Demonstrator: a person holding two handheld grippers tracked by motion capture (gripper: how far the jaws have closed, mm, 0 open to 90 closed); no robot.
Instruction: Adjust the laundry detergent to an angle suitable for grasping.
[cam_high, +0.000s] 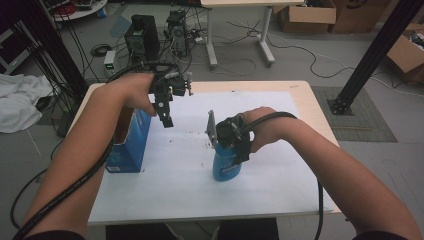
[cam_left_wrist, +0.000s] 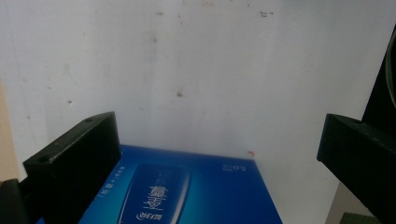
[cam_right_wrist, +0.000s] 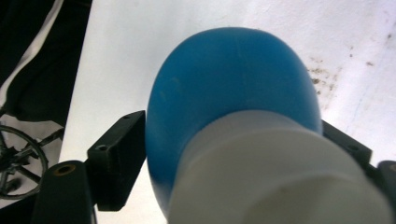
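Two claws are seen in the high view above a white-covered table (cam_high: 280, 195). The left claw (cam_high: 163, 111) is held up beside an upright blue box (cam_high: 131, 145) at the table's left edge, with nothing between its jaws. The right claw (cam_high: 236, 142) is set on a blue bottle (cam_high: 226, 167) near the table's middle, the bottle's long axis upright under the claw.

From the left gripper view, the left claw (cam_left_wrist: 219, 154) is shown spread wide and empty, the blue box (cam_left_wrist: 187, 191) lying below and between the jaws, untouched.

From the right gripper view, the right claw (cam_right_wrist: 233, 149) is closed against the blue bottle (cam_right_wrist: 229, 84) just below its white cap (cam_right_wrist: 280, 172), one jaw pressed to each side. The box is judged nearer the left hand.
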